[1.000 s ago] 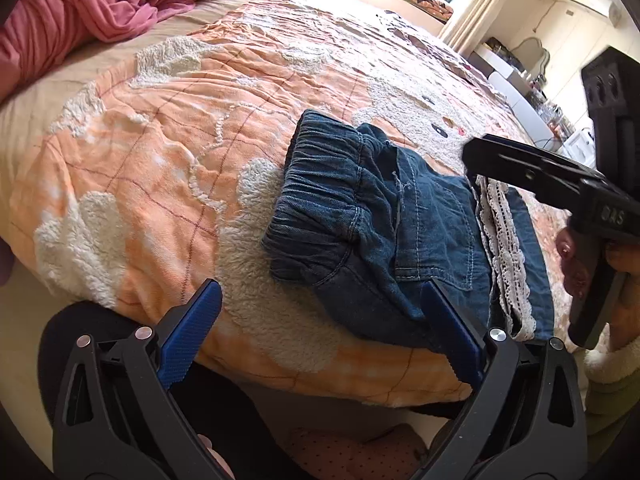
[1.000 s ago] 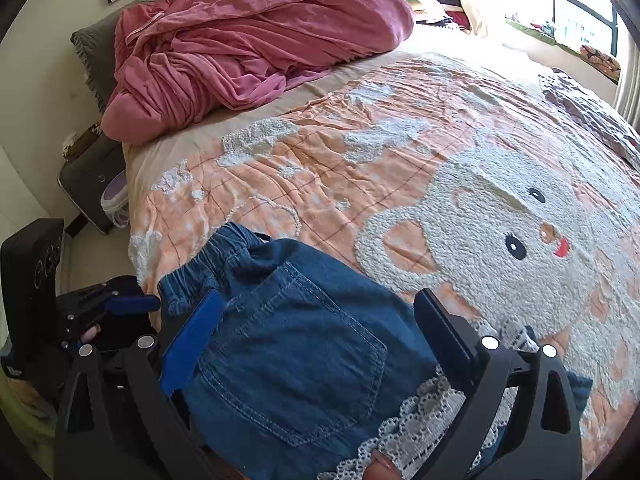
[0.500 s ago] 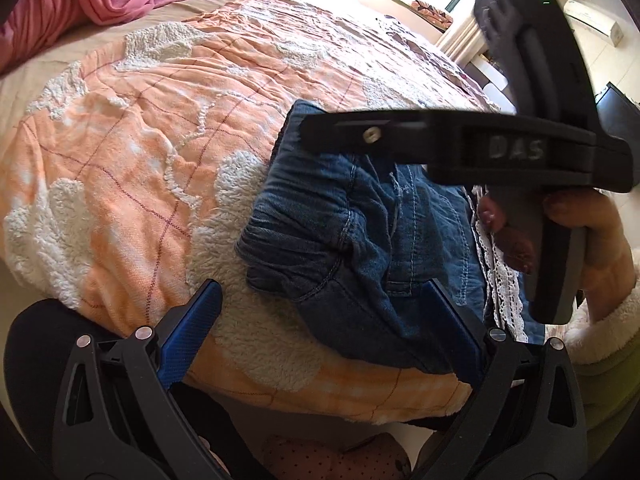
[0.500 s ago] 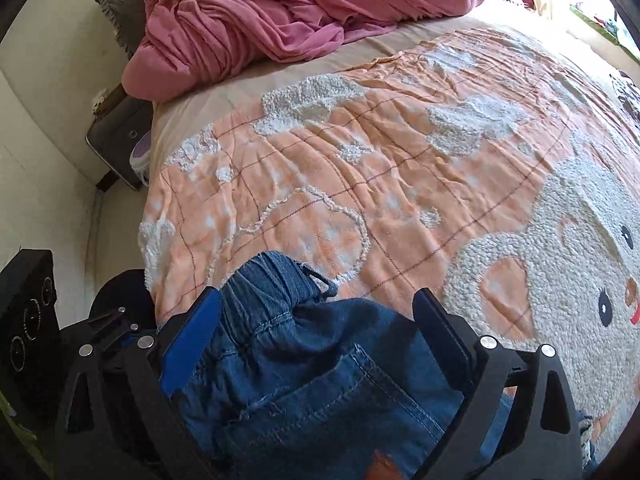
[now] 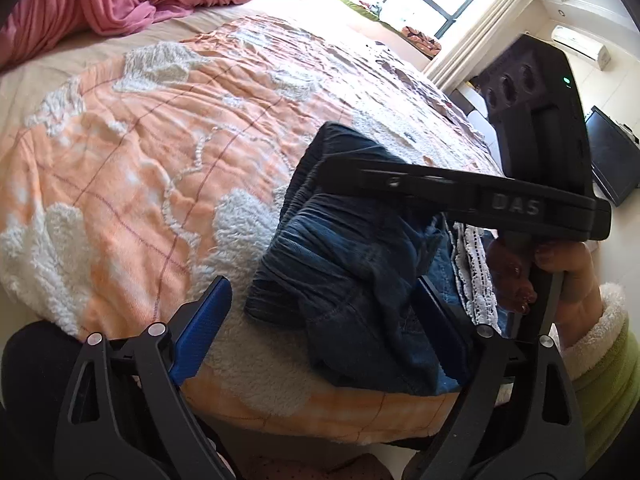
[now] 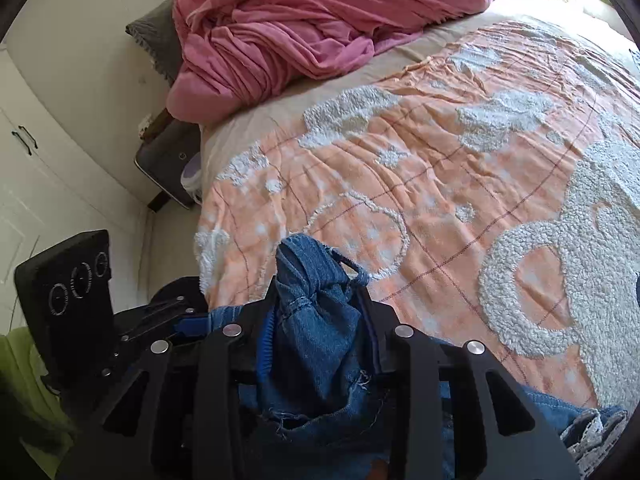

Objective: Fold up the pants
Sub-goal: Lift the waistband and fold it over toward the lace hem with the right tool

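Note:
Dark blue denim pants (image 5: 340, 272) with an elastic waistband and white lace trim (image 5: 476, 272) lie folded near the front edge of the bed. My right gripper (image 6: 320, 294) is closing, its pads pinching a bunched-up part of the waistband (image 6: 308, 276). In the left wrist view it reaches in from the right, over the pants, with its tip (image 5: 336, 168) down in the denim. My left gripper (image 5: 320, 316) stands wide with its jaws closing. The near end of the pants lies between its fingers, against the right one and well apart from the blue left pad (image 5: 200, 328).
The pants rest on an orange bedspread (image 5: 140, 160) with fluffy white shapes. A crumpled pink duvet (image 6: 300, 32) is heaped at the head of the bed, with a dark bedside table (image 6: 168, 164) beside it. A hand in a green sleeve (image 5: 568, 280) holds the right gripper's handle.
My right gripper swung left over the pants, dipped, and closed on the waistband, bunching it up. My left gripper's jaws narrowed slightly and it tilted a little.

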Available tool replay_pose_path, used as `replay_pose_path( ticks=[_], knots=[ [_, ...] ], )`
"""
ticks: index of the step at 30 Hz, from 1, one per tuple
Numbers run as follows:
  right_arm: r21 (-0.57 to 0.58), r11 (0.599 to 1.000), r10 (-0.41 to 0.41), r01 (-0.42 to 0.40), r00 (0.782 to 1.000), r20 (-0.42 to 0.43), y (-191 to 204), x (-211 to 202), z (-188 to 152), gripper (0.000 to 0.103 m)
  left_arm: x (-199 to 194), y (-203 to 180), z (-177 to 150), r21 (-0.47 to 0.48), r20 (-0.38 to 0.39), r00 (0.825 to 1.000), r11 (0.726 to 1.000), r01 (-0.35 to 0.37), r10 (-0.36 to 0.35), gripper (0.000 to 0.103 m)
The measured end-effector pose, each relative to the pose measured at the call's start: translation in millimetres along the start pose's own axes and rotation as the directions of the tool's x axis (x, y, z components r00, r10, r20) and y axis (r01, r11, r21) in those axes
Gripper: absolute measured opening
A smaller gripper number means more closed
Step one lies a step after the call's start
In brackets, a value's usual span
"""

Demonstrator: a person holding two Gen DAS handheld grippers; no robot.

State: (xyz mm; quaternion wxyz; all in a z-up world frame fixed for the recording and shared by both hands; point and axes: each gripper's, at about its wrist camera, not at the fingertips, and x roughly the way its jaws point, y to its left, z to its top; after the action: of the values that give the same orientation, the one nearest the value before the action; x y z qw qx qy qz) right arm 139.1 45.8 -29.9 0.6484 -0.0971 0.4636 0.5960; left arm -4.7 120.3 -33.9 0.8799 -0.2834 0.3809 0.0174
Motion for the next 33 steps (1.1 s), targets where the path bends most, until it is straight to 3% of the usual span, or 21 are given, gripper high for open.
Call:
replay_pose_path(
  ticks=[4, 6, 8, 18, 29, 33],
  knots=[
    [-0.009, 1.000, 0.013, -0.013, 0.999, 0.050, -2, -22, -4, 0.032, 2, -6, 1, -0.016, -0.005, 0.999, 0.999, 0.036, -0.037, 0.073],
    [-0.017, 1.000, 0.012, -0.011, 0.997, 0.077, -3, -34, -7, 0.032, 1, -10, 3, -0.023, -0.010, 0.998, 0.998, 0.057, -0.057, 0.058],
    [-0.020, 1.000, 0.008, -0.006, 0.994, 0.105, -5, -47, -10, 0.032, -3, -17, 5, -0.023, -0.017, 0.996, 0.996, 0.086, -0.086, 0.053],
    [-0.023, 0.999, -0.022, 0.028, 0.971, 0.237, -27, -123, -49, 0.032, 6, -88, 11, 0.124, -0.022, 0.993, 0.986, 0.114, -0.112, 0.053],
    [0.043, 0.998, -0.051, 0.039, 0.941, 0.334, -69, -167, -101, 0.032, 34, -146, -1, 0.239, -0.072, 0.993, 0.965, 0.107, -0.093, 0.053],
    [0.113, 0.992, -0.084, 0.047, 0.936, 0.342, -86, -172, -119, 0.043, 45, -158, -9, 0.253, -0.088, 0.993, 0.962, 0.099, -0.079, 0.053]
  ],
)
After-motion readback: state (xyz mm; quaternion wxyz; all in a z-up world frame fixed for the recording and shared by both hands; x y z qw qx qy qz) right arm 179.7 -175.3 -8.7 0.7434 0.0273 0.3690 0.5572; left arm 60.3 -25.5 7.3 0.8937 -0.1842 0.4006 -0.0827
